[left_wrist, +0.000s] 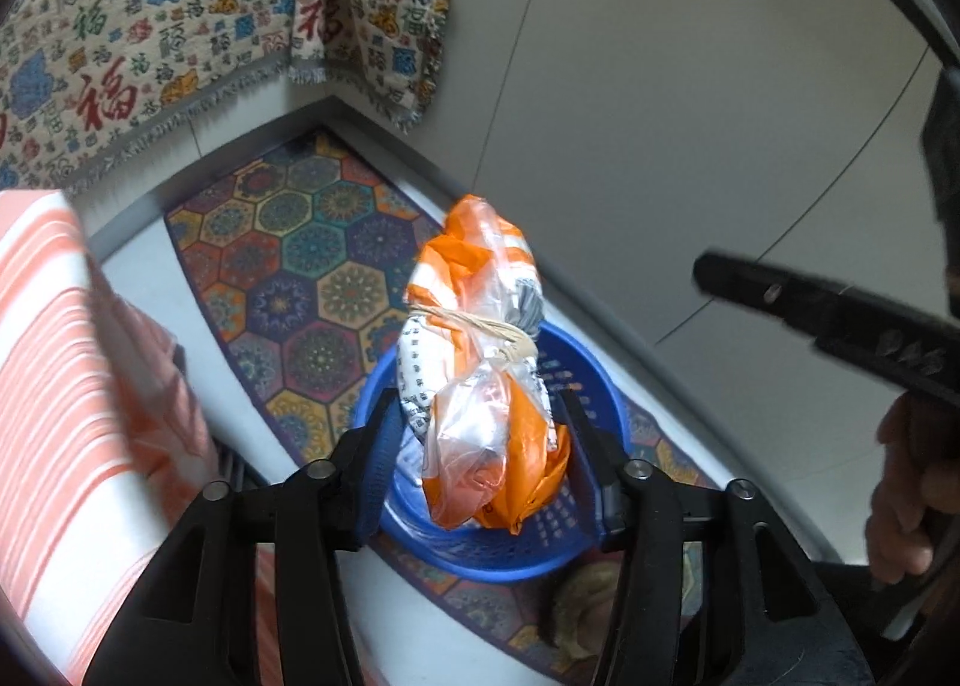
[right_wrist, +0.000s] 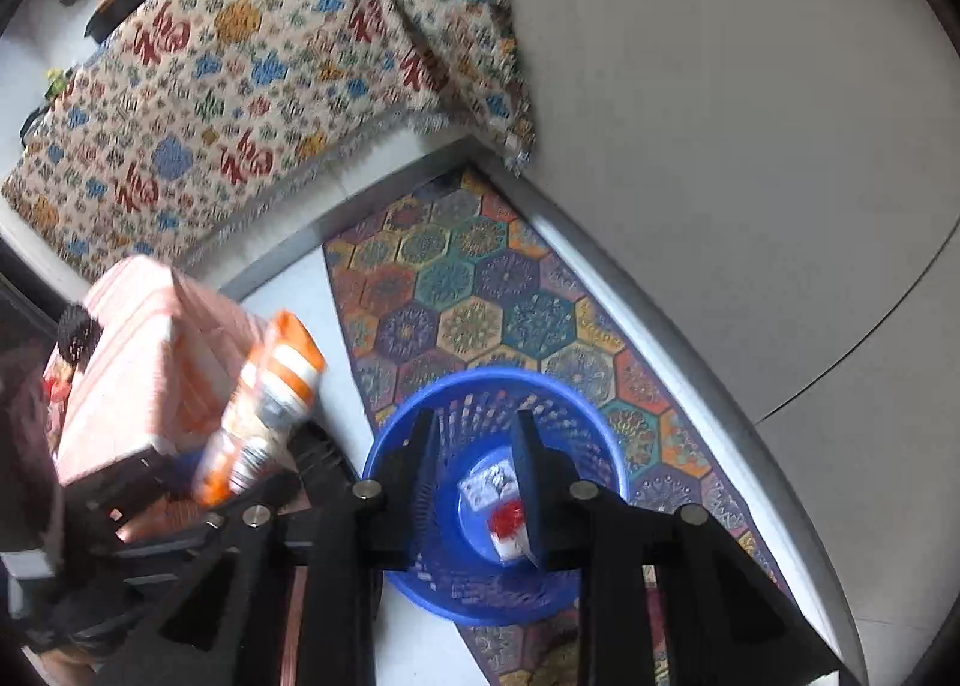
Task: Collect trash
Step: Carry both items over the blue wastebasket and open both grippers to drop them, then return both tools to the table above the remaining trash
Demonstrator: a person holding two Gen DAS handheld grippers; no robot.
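My left gripper [left_wrist: 474,434] is shut on an orange, white and clear plastic bag bundle [left_wrist: 480,362] tied with a rubber band, held above the blue perforated basket [left_wrist: 588,542]. The bundle also shows at the left of the right wrist view [right_wrist: 264,404]. My right gripper [right_wrist: 477,446] is open and empty, over the blue basket [right_wrist: 414,422]. A white and red wrapper [right_wrist: 501,512] lies on the basket's floor. The right gripper's black finger [left_wrist: 828,320] shows at the right of the left wrist view.
The basket stands on a colourful hexagon-patterned mat [right_wrist: 480,290] on a pale floor. A cloth-covered table or sofa [right_wrist: 210,98] is behind. An orange-striped box [right_wrist: 150,350] stands to the left. A grey wall [right_wrist: 720,146] is on the right.
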